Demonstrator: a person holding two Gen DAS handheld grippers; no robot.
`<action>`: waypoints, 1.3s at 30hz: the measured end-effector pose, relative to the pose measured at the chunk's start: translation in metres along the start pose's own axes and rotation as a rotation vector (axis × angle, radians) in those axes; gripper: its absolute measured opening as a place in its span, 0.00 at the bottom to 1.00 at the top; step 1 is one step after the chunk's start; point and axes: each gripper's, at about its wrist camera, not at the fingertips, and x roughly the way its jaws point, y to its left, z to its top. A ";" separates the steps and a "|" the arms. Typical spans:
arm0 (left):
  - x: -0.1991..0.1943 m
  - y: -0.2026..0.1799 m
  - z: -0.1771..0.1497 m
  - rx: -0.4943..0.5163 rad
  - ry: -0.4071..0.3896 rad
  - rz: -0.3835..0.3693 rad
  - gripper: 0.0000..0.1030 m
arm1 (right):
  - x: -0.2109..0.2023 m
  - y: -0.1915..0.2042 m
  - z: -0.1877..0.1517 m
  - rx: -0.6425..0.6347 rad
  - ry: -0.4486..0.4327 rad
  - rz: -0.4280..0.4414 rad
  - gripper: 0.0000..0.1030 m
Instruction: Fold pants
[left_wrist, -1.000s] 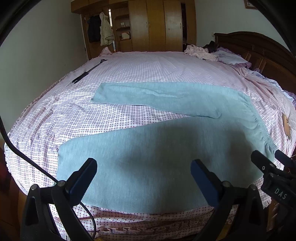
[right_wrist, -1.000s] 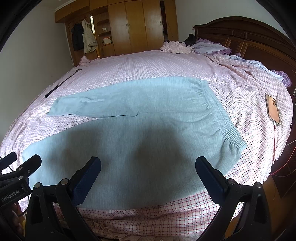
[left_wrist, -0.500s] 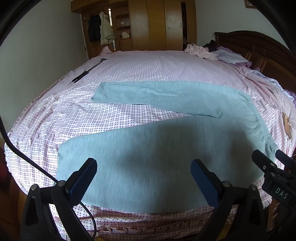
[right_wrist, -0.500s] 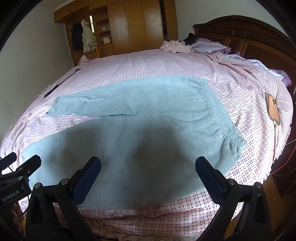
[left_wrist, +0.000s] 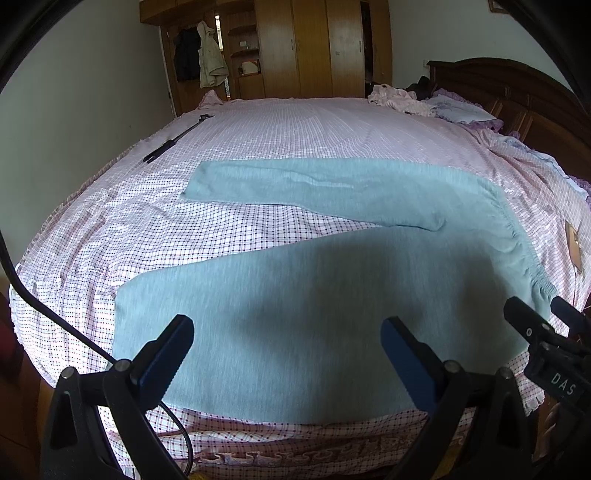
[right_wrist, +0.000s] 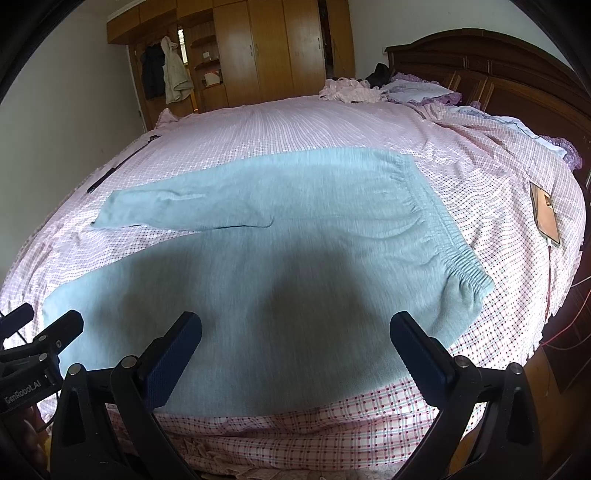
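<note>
Pale blue pants (left_wrist: 332, 295) spread flat across the near half of the bed (left_wrist: 295, 125), waistband toward the headboard side, legs splayed toward the foot edge, nearer leg along the near edge. Left gripper (left_wrist: 286, 345) hovering above that near edge, fingers wide apart, nothing held. Right gripper (right_wrist: 295, 332) likewise above the near edge, spread wide, empty. Thin black rod (left_wrist: 173, 139) by the far foot corner; flat brown item (right_wrist: 545, 212) near the headboard edge.
</note>
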 end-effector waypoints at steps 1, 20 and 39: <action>0.001 -0.001 0.000 0.004 0.002 0.001 1.00 | 0.001 -0.001 0.000 0.002 0.002 0.000 0.96; 0.012 -0.011 0.008 0.076 0.012 0.014 1.00 | 0.015 -0.010 0.015 -0.009 0.027 -0.003 0.96; 0.061 -0.005 0.064 0.106 0.135 -0.041 1.00 | 0.045 -0.035 0.059 -0.057 0.104 0.026 0.96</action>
